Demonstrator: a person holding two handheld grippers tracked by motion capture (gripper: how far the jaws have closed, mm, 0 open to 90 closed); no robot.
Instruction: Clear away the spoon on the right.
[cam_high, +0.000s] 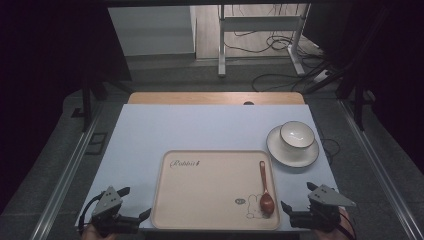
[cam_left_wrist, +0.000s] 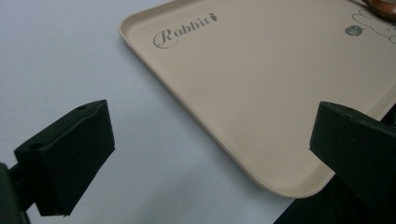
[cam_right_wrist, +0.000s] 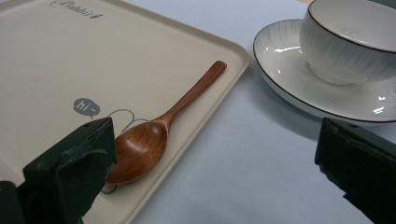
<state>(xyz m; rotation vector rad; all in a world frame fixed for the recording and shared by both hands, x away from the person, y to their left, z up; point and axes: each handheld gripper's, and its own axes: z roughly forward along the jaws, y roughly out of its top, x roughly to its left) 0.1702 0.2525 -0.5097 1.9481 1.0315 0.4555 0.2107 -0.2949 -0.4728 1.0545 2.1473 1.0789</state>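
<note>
Nothing is grasped yet, so the work looks barely begun. The wooden spoon (cam_high: 264, 192) lies flat along the right edge of the tray (cam_high: 200, 200), bowl toward the person, handle pointing away toward the cup (cam_high: 297, 135) on its saucer (cam_high: 280, 152). The right gripper (cam_high: 296, 198) hovers near the spoon's bowl with jaws wide apart; the left gripper (cam_high: 132, 202), equally spread, waits at the tray's near left corner on the bench (cam_high: 200, 130).
</note>
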